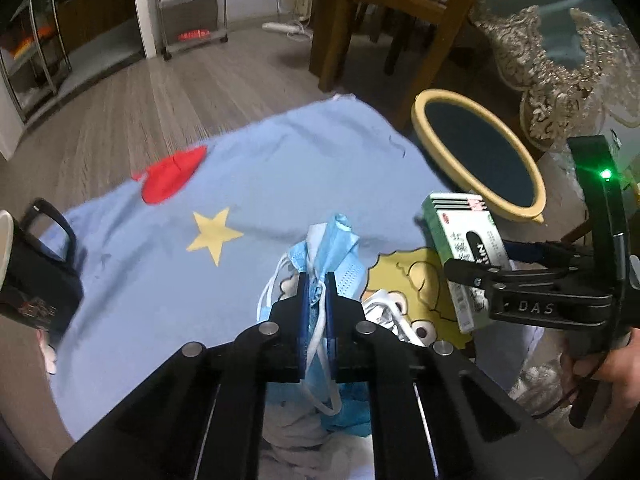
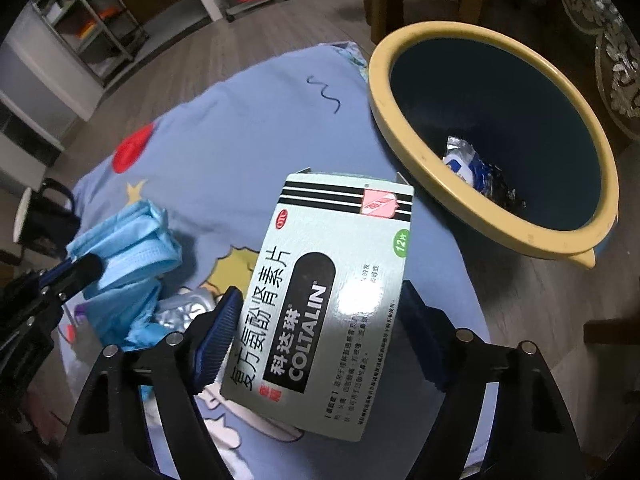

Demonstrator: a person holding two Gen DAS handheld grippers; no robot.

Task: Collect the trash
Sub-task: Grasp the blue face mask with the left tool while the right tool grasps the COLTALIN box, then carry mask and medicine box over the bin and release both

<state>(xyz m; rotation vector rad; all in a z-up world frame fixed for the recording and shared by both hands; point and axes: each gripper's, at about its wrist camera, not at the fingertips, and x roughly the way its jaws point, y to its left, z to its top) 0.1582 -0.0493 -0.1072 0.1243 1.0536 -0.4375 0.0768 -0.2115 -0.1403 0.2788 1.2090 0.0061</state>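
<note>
Left tongs point(image 1: 314, 292) are clamped on a crumpled blue face mask point(image 1: 332, 256), pinching it and its white ear loops above the middle of the blue cartoon cloth point(image 1: 160, 272). Right tongs point(image 2: 320, 336) grip a green-white Coltalin medicine box point(image 2: 332, 288) by its two sides, held tilted over the cloth's right edge. Just beyond that edge stands a yellow-rimmed bin point(image 2: 400, 128) with a wrapper point(image 2: 472, 168) inside. A black mug point(image 1: 36, 276) stands at the cloth's left edge.
</note>
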